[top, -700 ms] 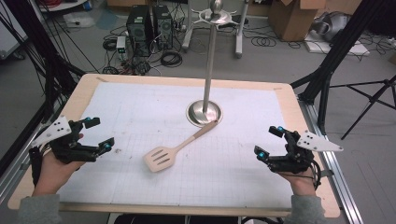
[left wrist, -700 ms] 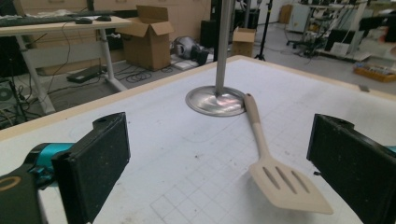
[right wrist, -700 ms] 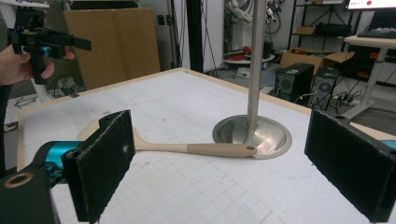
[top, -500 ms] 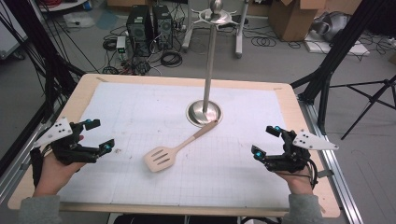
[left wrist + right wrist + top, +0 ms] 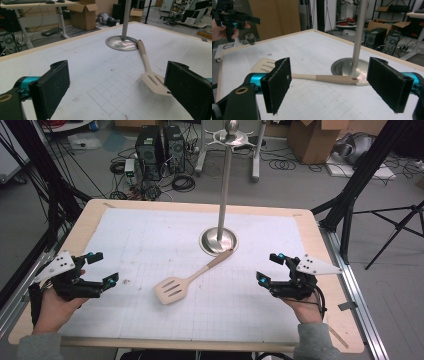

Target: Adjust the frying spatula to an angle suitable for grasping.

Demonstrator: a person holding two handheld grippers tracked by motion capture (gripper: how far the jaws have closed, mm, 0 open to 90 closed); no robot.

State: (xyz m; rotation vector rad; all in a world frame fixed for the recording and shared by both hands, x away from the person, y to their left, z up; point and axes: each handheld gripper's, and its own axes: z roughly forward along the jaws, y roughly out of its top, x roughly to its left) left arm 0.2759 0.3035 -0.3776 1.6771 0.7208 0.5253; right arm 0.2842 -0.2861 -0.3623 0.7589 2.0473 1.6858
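Two pairs of tongs hover low over the worktop (image 5: pixel 150 227), one at each side, and both stand wide with nothing between their pads. The left tongs (image 5: pixel 101 268) sit near the left edge, held in a hand (image 5: pixel 52 302) with a grey sleeve. The right tongs (image 5: pixel 270 267) sit near the right edge, well apart from the left pair. Between them, on the white gridded sheet, lies a pale slotted spatula (image 5: pixel 187 279). It lies flat and slantwise, its slotted blade toward the person and left, its handle end touching the round foot of a metal stand (image 5: pixel 219 240) whose pole rises upright from the middle of the worktop. Neither pair touches the spatula; in the left gripper view its blade (image 5: pixel 154 83) sits just beside the right-hand pad.
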